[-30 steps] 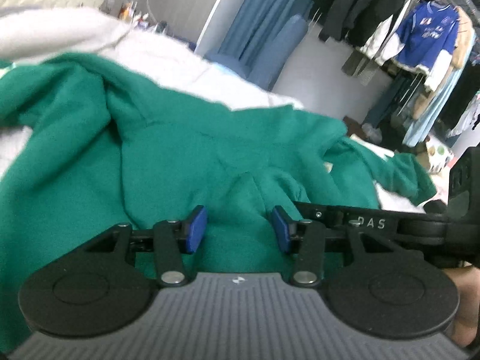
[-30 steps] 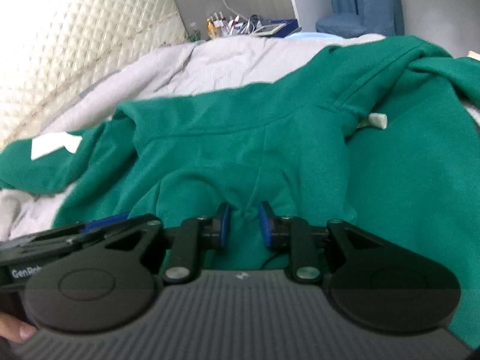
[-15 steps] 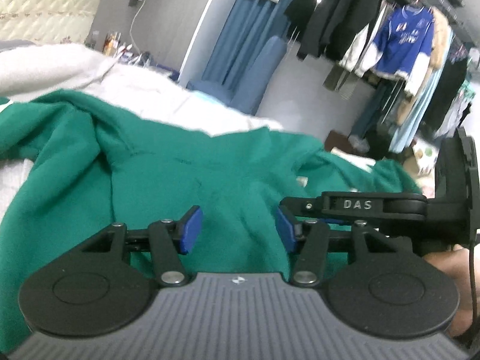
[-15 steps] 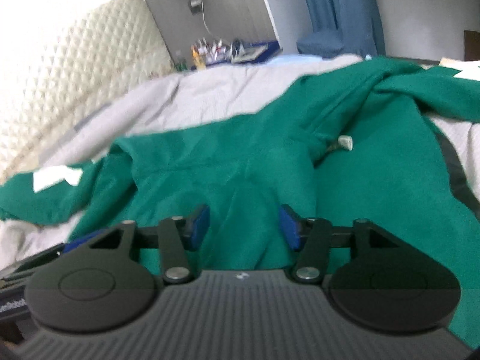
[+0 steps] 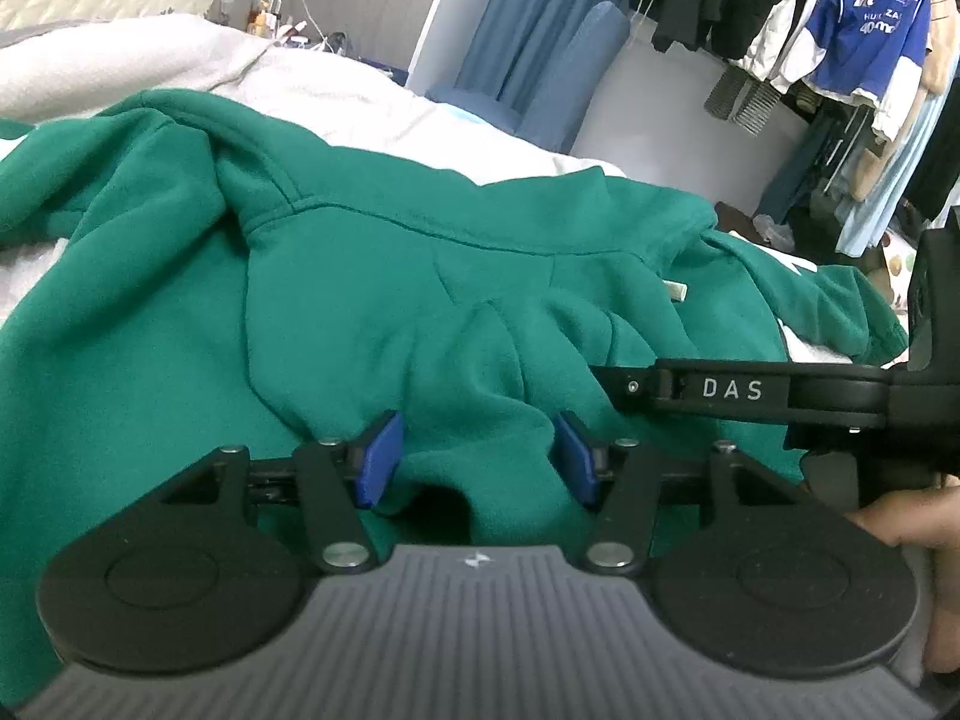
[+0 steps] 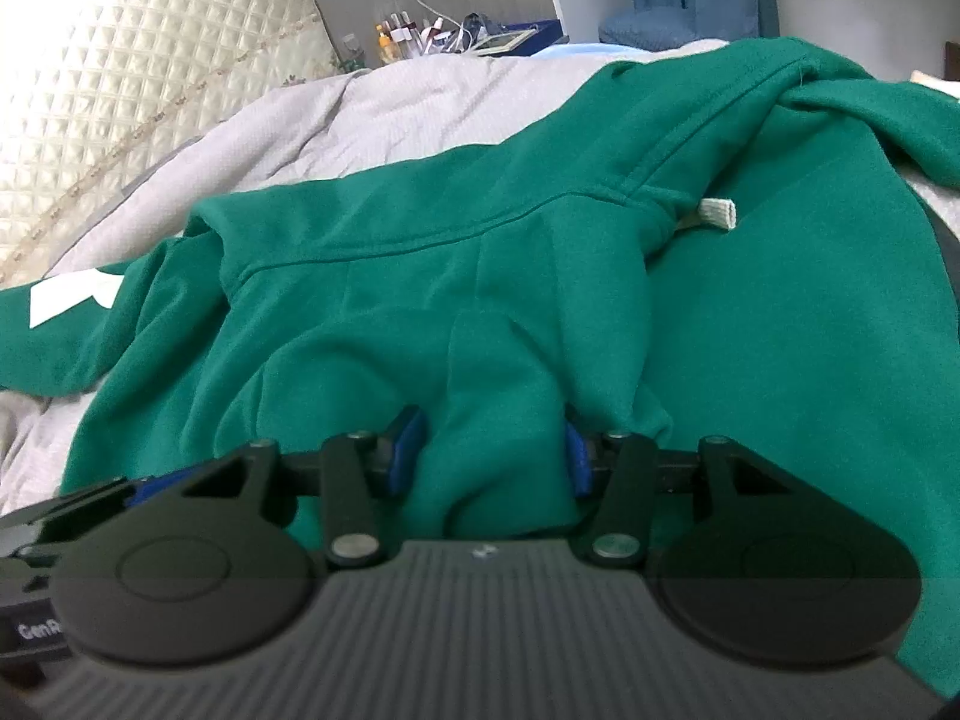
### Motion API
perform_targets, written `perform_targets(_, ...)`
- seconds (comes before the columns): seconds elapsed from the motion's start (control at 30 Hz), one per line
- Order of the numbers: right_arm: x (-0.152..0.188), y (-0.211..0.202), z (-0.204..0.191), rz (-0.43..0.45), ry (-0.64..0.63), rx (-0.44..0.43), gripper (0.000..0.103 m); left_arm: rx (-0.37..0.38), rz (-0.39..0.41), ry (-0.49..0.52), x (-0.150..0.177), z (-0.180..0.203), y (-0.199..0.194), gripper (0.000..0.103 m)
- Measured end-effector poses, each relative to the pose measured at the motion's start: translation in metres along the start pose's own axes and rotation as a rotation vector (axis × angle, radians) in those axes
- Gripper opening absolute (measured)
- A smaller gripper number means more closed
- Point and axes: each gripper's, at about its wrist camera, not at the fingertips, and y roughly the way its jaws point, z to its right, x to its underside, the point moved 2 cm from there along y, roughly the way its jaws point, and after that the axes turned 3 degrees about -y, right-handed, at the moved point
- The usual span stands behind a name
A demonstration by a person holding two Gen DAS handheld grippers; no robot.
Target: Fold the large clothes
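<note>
The green hoodie (image 5: 372, 300) lies spread and rumpled across the bed (image 6: 372, 114), hood seam uppermost, with a white drawcord tip (image 6: 717, 215) showing at the neck.

The left tongs (image 5: 477, 456) sit low and level over the hoodie, blue pads (image 5: 378, 459) apart, a raised fold of fabric standing between them without being pinched. The right tongs (image 6: 492, 450) are posed the same way beside them, pads (image 6: 408, 450) apart, straddling a bunched ridge of cloth. The right tongs' black body, lettered "DAS", crosses the left wrist view, with a hand (image 5: 906, 510) below it.

Compared with one second ago, the right tongs have gone from closed on the fabric to spread, and the left tongs have widened slightly. The hoodie has settled flatter and its hood seam now shows clearly.

The hoodie is thick, matte fleece with stitched seams and soft creases. The bed cover is pale grey and wrinkled. A quilted cream headboard (image 6: 120, 60) stands behind it. Garments hang on a rack (image 5: 840, 30) beyond the bed.
</note>
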Motion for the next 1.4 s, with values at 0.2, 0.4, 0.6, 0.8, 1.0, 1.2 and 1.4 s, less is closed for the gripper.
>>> perform_targets(0.2, -0.005, -0.025, 0.0, 0.037, 0.002, 0.011, 0.052, -0.004, 0.065, -0.014, 0.002, 0.007, -0.027, 0.068)
perform_targets(0.4, -0.014, -0.066, 0.019, 0.125, 0.097, 0.003, 0.062, 0.005, 0.131, 0.003, 0.003, 0.016, -0.057, 0.073)
perform_targets(0.6, -0.048, -0.117, 0.064, 0.253, 0.22, -0.033, 0.069, 0.043, 0.168, 0.018, 0.003, 0.019, -0.071, 0.074)
perform_targets(0.8, -0.065, -0.135, 0.152, 0.302, 0.412, 0.01, 0.073, 0.083, 0.188, 0.025, 0.003, 0.023, -0.077, 0.076)
perform_targets(1.0, -0.046, -0.104, 0.241, 0.246, 0.591, 0.082, 0.074, 0.094, 0.17, 0.01, 0.0, 0.024, -0.065, 0.076)
perform_targets(1.2, -0.037, -0.067, 0.318, 0.25, 0.691, 0.159, 0.063, 0.072, 0.15, -0.013, 0.002, 0.017, -0.057, 0.076)
perform_targets(1.4, -0.057, -0.045, 0.384, 0.304, 0.731, 0.227, 0.063, 0.05, 0.118, -0.06, 0.002, 0.007, -0.036, 0.076)
